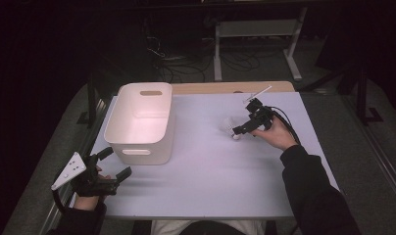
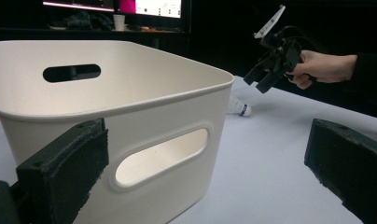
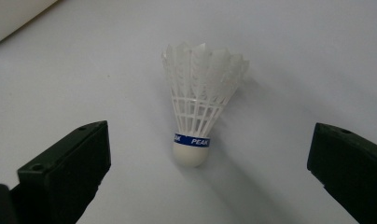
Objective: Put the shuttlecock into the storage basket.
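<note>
The shuttlecock (image 3: 198, 109) lay on the counter (image 1: 201, 161), right of the white bin (image 1: 142, 122), apparently untouched. The right hand-held gripper (image 1: 238, 131) gaped wide just over it; the left hand-held gripper (image 1: 115, 162) gaped wide beside the bin.

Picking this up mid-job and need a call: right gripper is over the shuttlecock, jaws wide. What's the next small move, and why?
Probably ease the right gripper forward and down so its jaws straddle the cork end, then close. The shuttlecock lies free on the table, centred between the open jaws but just ahead of them, with nothing pressing on it.
</note>
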A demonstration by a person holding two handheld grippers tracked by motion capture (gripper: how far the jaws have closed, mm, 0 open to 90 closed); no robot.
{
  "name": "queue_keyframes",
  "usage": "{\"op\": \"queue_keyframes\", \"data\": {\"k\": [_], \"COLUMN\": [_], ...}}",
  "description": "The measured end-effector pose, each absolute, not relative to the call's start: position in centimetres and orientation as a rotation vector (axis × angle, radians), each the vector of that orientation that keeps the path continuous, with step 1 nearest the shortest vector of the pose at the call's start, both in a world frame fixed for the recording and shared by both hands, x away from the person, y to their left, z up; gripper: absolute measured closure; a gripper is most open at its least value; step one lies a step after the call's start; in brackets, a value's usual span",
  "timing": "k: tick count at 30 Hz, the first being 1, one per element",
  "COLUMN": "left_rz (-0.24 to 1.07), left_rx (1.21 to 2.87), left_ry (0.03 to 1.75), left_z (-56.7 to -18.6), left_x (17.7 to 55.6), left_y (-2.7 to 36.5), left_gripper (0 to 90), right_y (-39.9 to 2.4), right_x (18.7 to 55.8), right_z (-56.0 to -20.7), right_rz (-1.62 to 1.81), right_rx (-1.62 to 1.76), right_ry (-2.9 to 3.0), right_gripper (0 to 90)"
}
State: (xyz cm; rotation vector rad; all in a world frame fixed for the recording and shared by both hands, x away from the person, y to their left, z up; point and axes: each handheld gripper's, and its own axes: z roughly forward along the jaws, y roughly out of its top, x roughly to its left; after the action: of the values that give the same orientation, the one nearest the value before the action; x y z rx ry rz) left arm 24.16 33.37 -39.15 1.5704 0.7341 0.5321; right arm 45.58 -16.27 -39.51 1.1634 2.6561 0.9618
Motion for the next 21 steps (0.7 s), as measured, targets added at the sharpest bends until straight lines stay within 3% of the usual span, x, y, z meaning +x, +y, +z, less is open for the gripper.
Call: {"op": "queue_keyframes", "data": {"k": [18, 21], "left_rz": [0.527, 0.527], "left_rx": [1.568, 1.569], "left_ry": [0.734, 0.733], "left_z": [-39.2, -39.2], "left_x": [24.2, 24.2], "left_y": [33.4, 33.4], "left_gripper": [0.0, 0.0], "right_y": [-14.9, -14.8], "right_x": [46.5, 46.5], "right_z": [-42.3, -42.6], "right_rz": [0.926, 0.928], "right_rx": [1.194, 1.193], "right_ry": [2.737, 2.751], "right_gripper": [0.0, 4.8]}}
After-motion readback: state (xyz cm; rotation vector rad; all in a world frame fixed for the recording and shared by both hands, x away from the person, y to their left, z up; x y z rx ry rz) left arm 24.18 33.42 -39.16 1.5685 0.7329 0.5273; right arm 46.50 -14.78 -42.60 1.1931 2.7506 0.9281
